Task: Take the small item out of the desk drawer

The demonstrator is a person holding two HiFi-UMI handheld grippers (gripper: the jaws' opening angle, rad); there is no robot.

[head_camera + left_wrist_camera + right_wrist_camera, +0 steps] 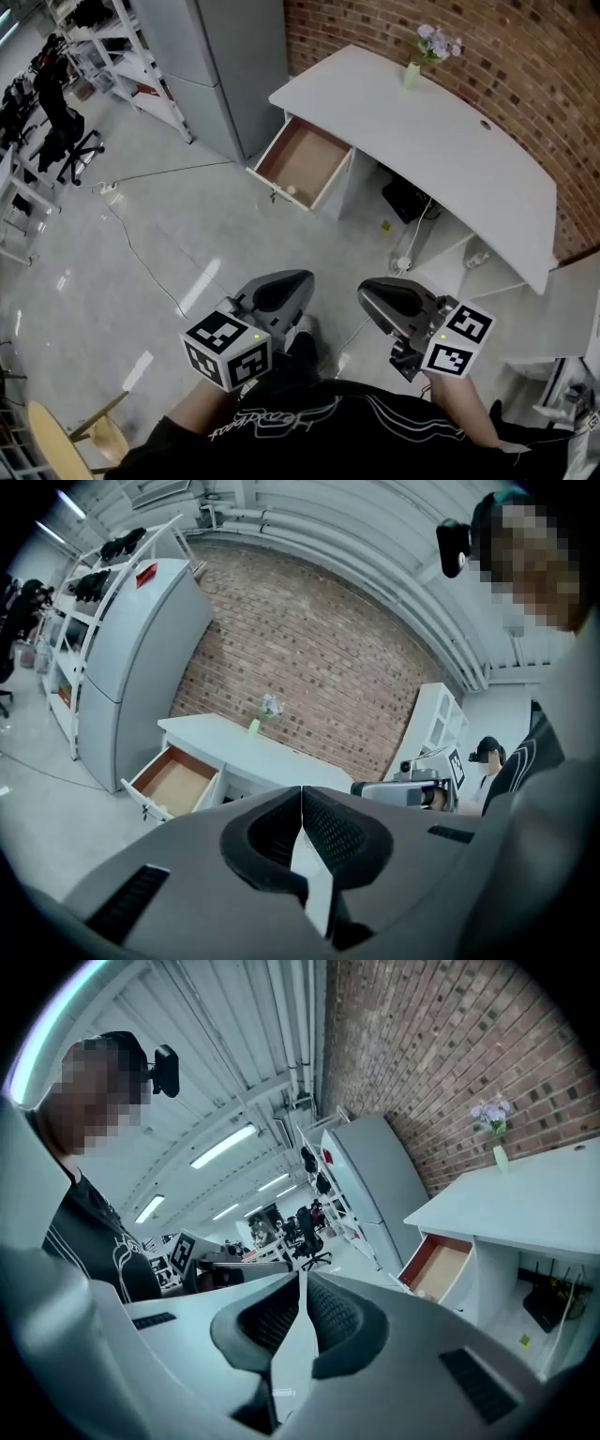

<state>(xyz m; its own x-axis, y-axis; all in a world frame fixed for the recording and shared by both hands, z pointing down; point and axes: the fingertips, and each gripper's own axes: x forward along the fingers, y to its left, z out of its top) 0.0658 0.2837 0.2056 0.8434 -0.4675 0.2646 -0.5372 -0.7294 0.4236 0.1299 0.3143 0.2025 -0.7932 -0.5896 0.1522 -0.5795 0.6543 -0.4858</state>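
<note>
Nearest, both grippers hang low in front of the person, well short of the desk (450, 141) and pointing towards it. The left gripper (298, 279) has its jaws pressed together with nothing between them. The right gripper (367, 291) is the same, closed tip to tip and empty. That suits an approach, I judge: neither has anything to hold yet, and one will have to spread its jaws once it reaches the drawer (302, 161).

Between the person and the desk lies pale floor (187, 234), glossy enough to throw back the ceiling lights, with a thin cable (141, 264) trailing across it. A wooden chair (66, 439) stands far out to the desk's left, close by the person.

The drawer juts from the desk's left end, pulled well out so its brown bottom lies open from above. A small pale thing (291, 189) lies in it just inside the front panel. It is probably the item, though too small to make out.

The desk top is white and bare except for a vase (412, 73) of lilac flowers at its far left corner, near the brick wall (525, 66) that runs behind the desk. A tall grey fridge (211, 66) stands just left of the desk, with shelves and an office chair (66, 122) farther left
</note>
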